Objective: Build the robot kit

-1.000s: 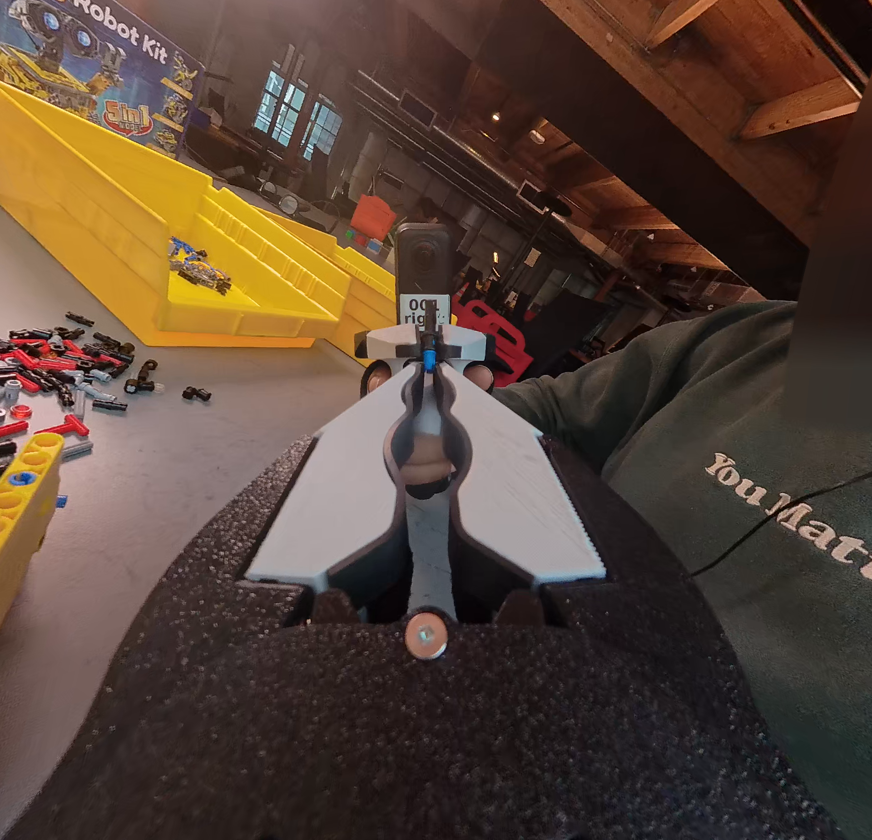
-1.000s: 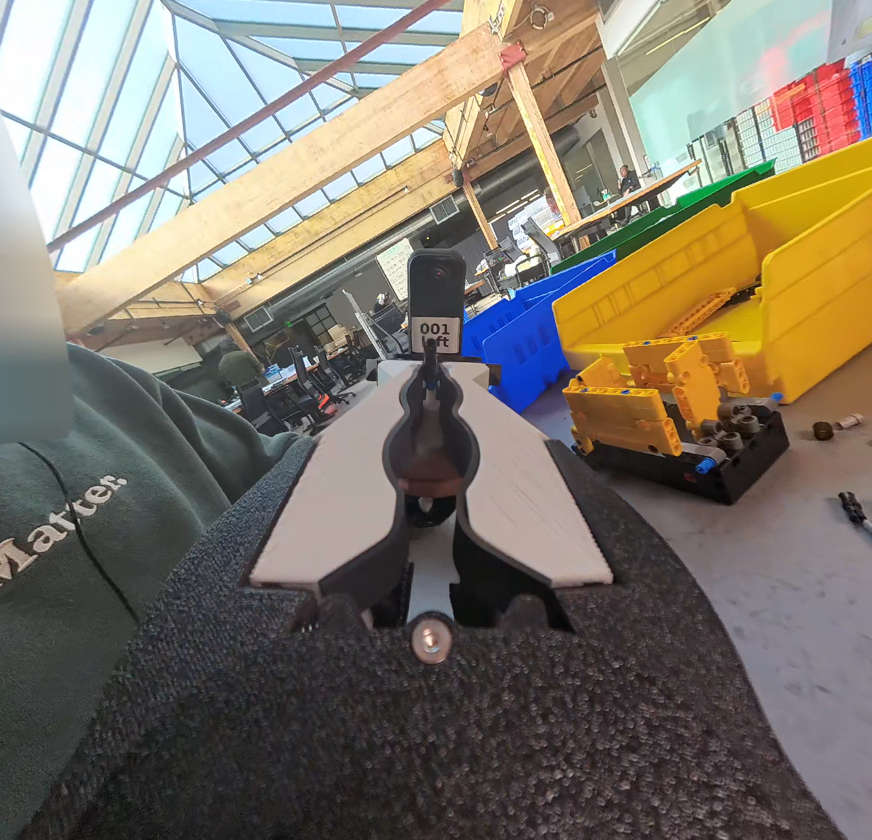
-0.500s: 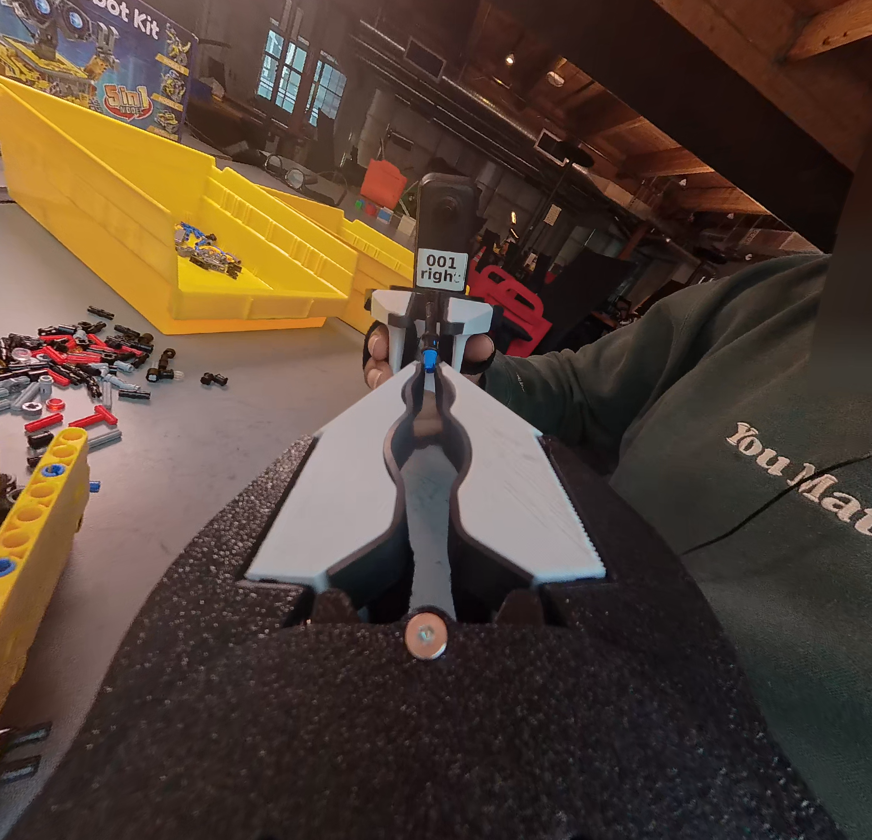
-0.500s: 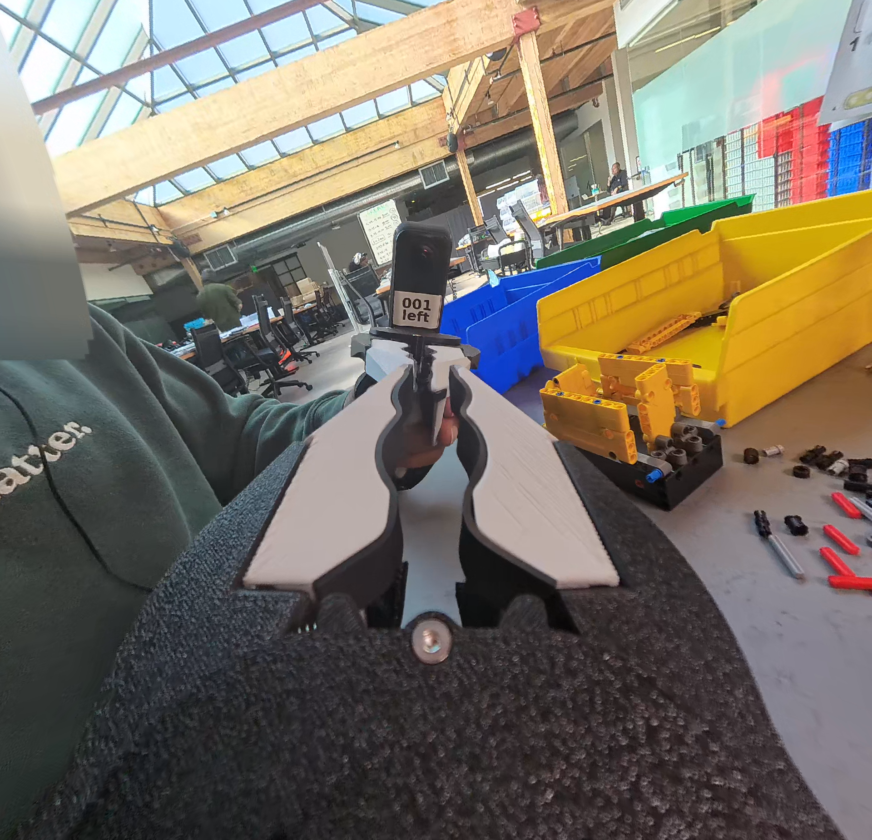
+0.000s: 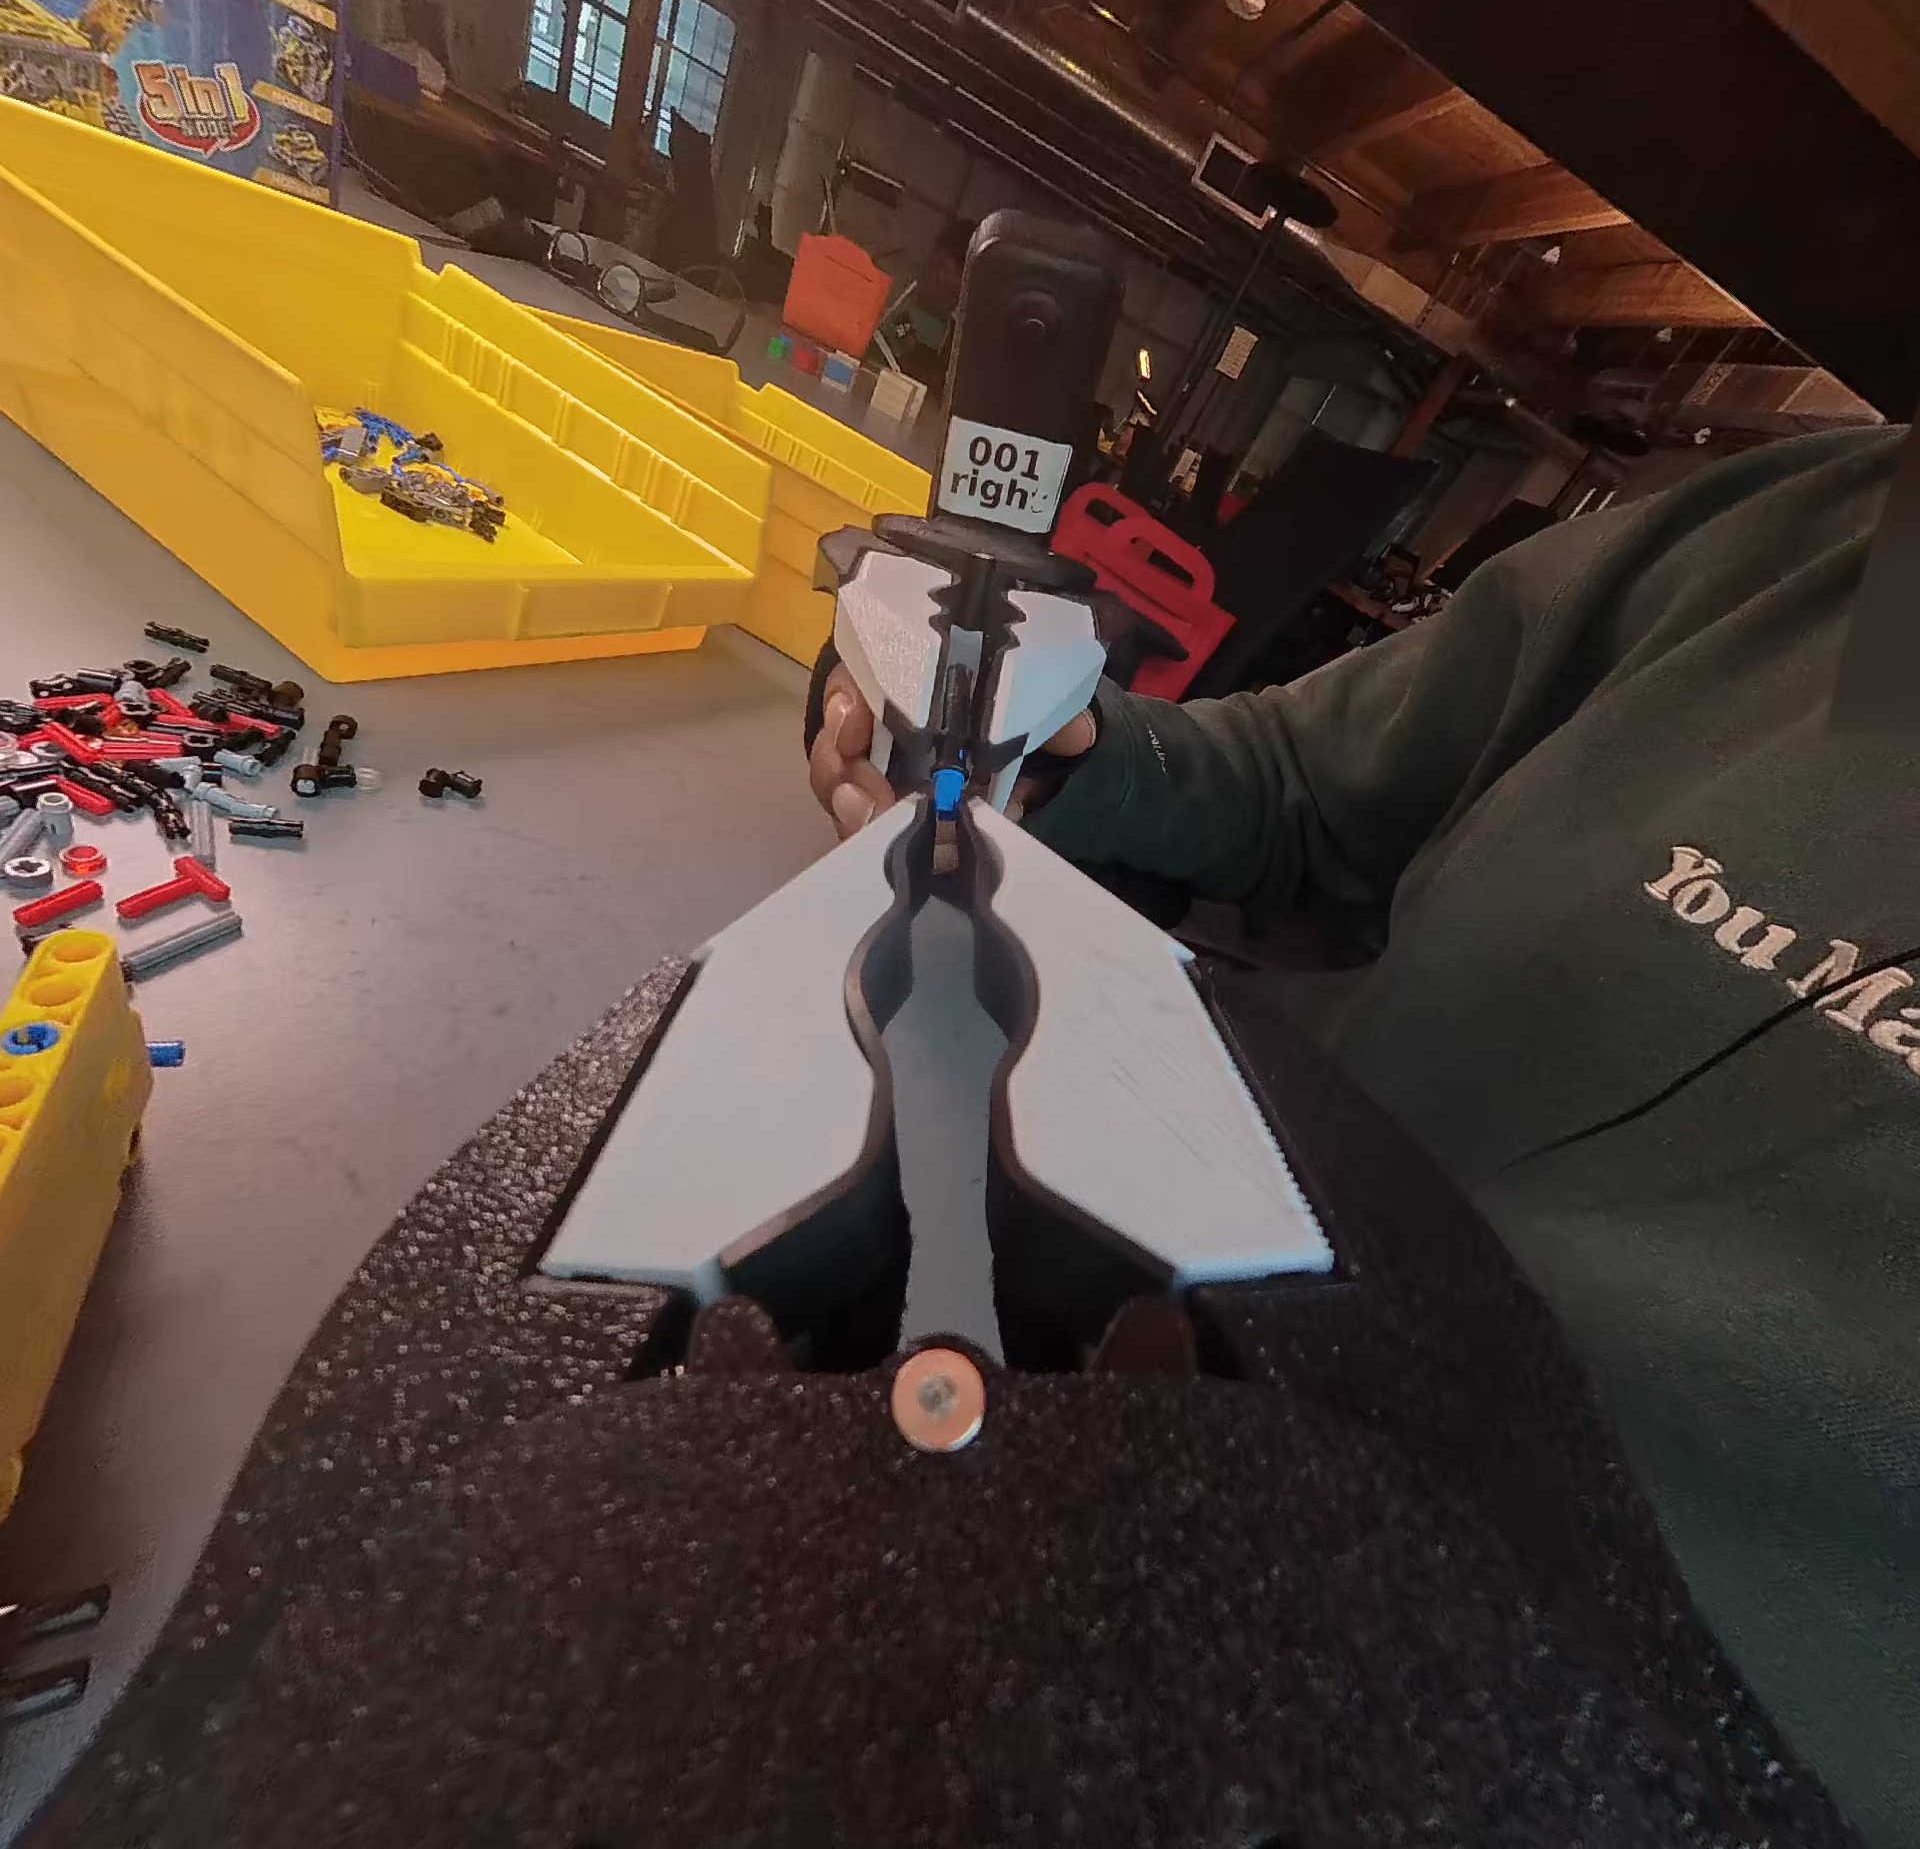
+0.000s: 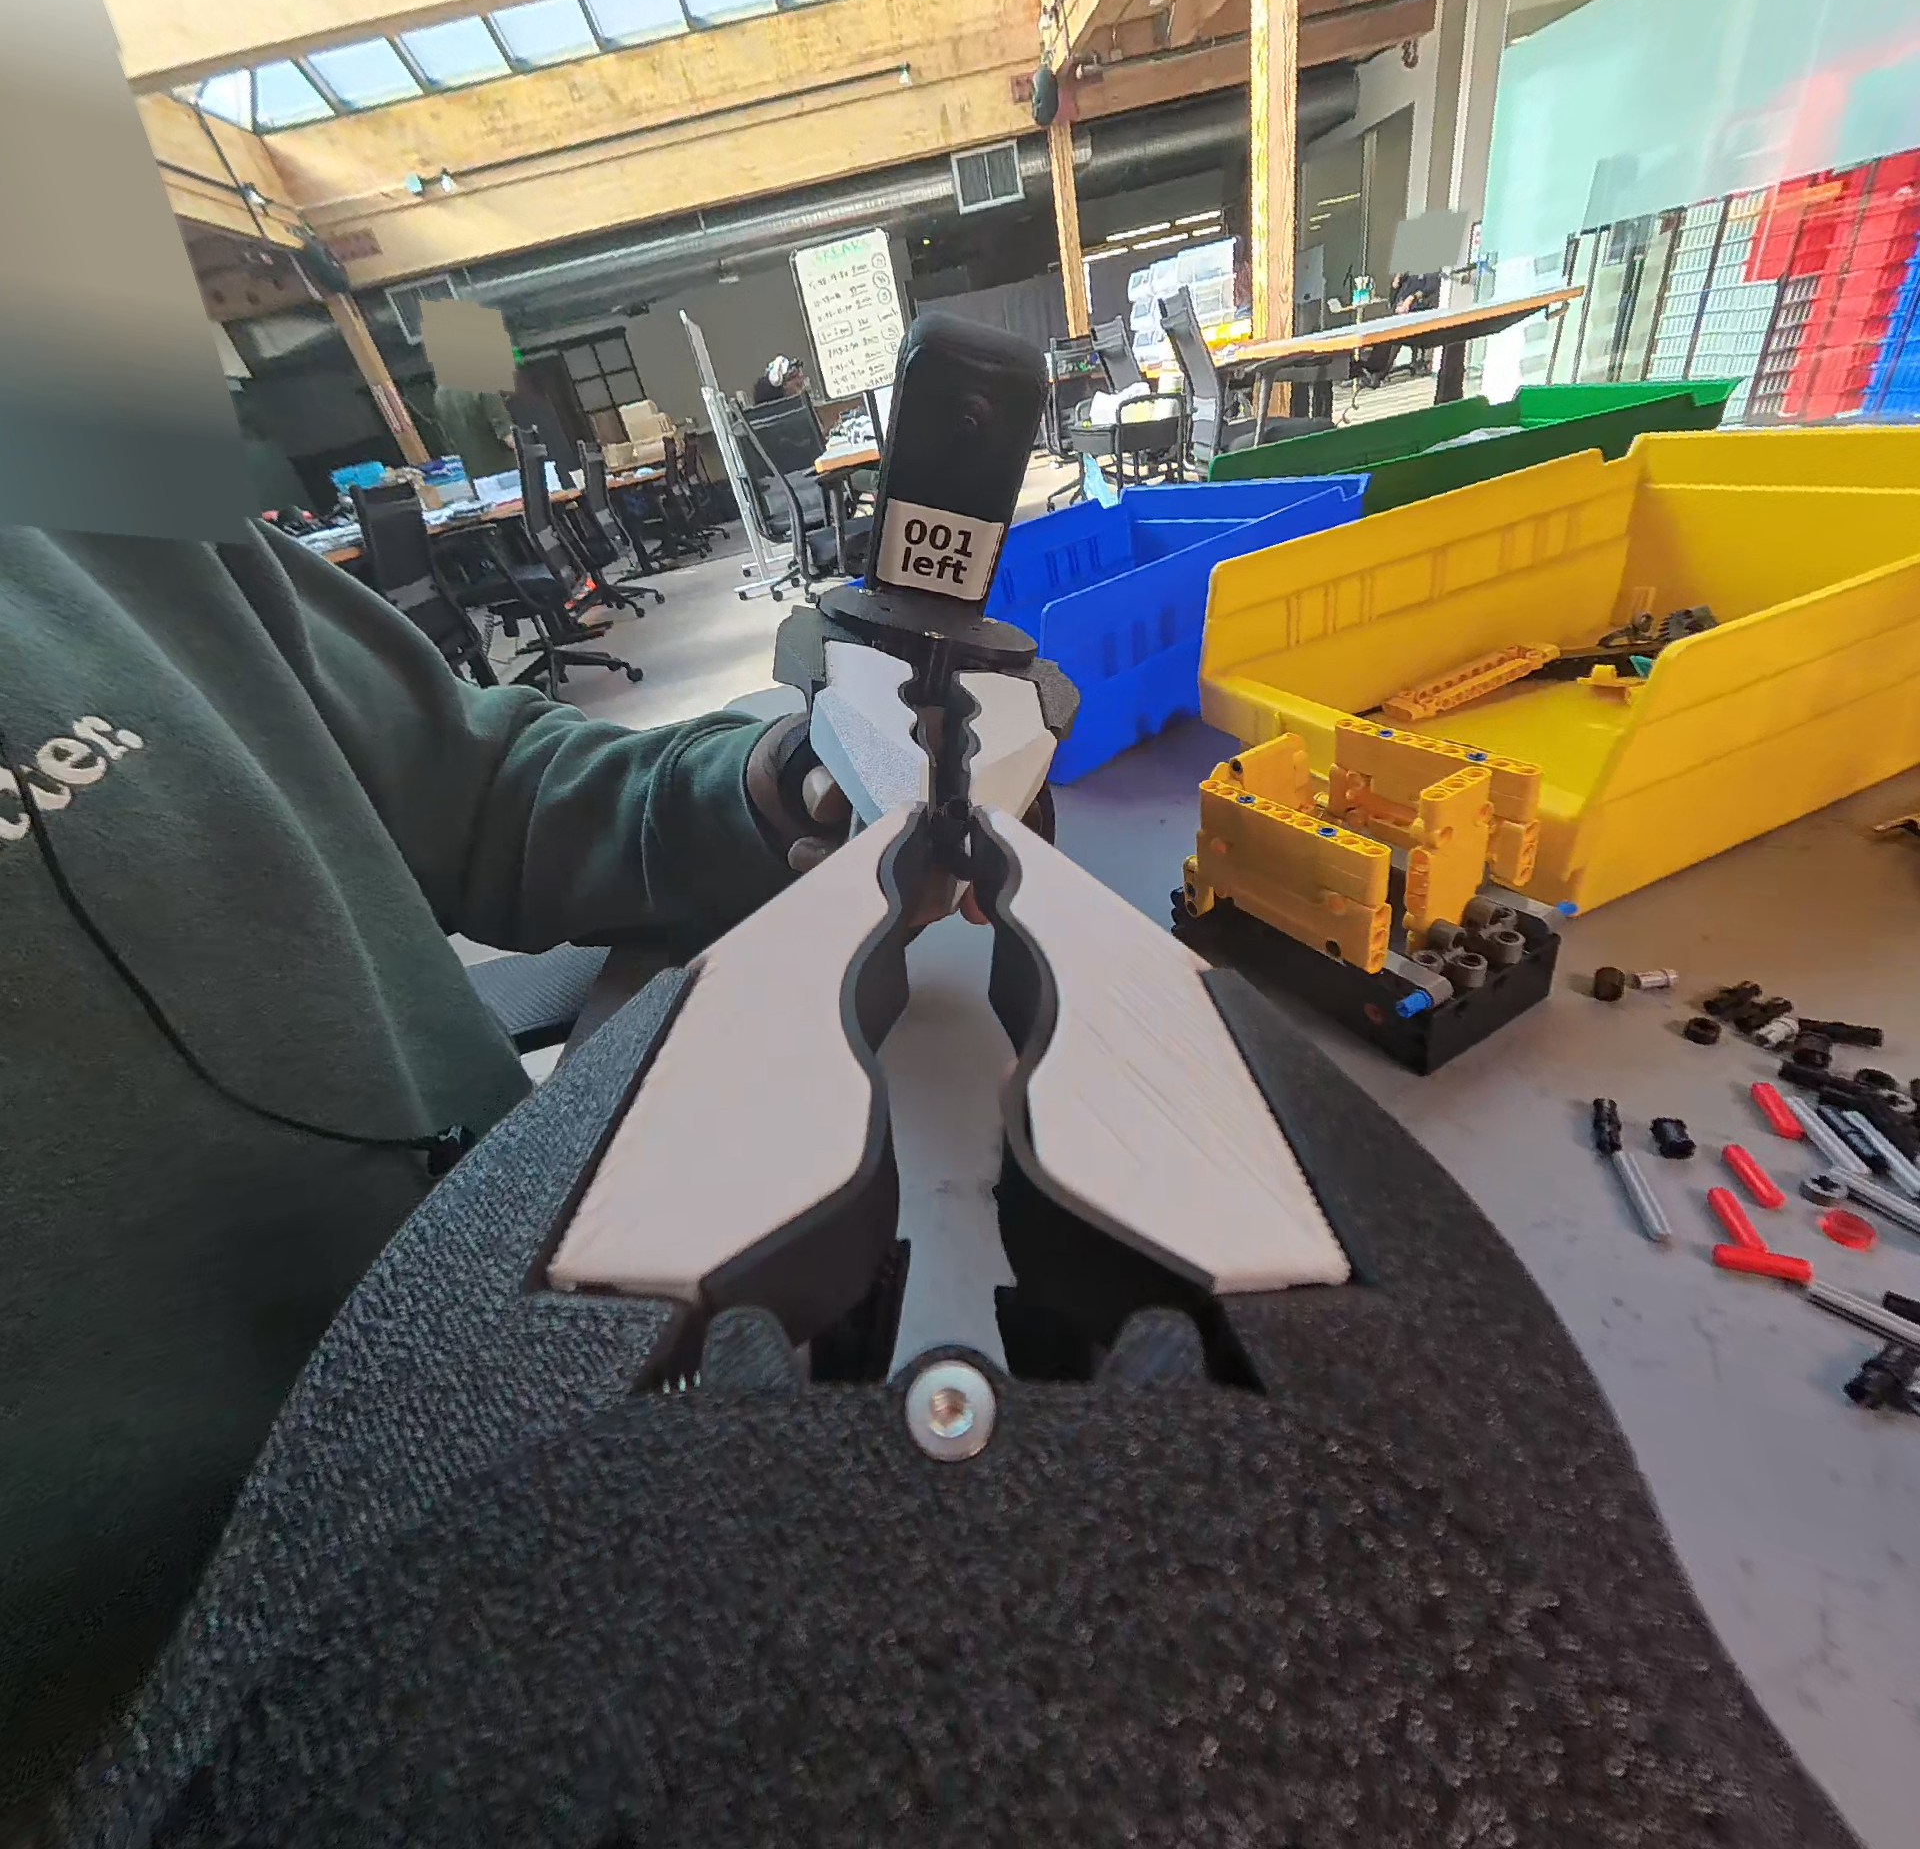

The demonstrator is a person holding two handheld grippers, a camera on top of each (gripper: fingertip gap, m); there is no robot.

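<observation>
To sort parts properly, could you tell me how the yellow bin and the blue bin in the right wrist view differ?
The yellow bin holds loose beams; the blue bin shows none from here. The yellow bin sits nearer, the blue bin farther off. Both are open-fronted plastic bins.

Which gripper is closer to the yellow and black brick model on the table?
Left. The model sits just beside the left gripper. The right gripper meets it tip to tip over a small pin, with its body farther from the model.
</observation>
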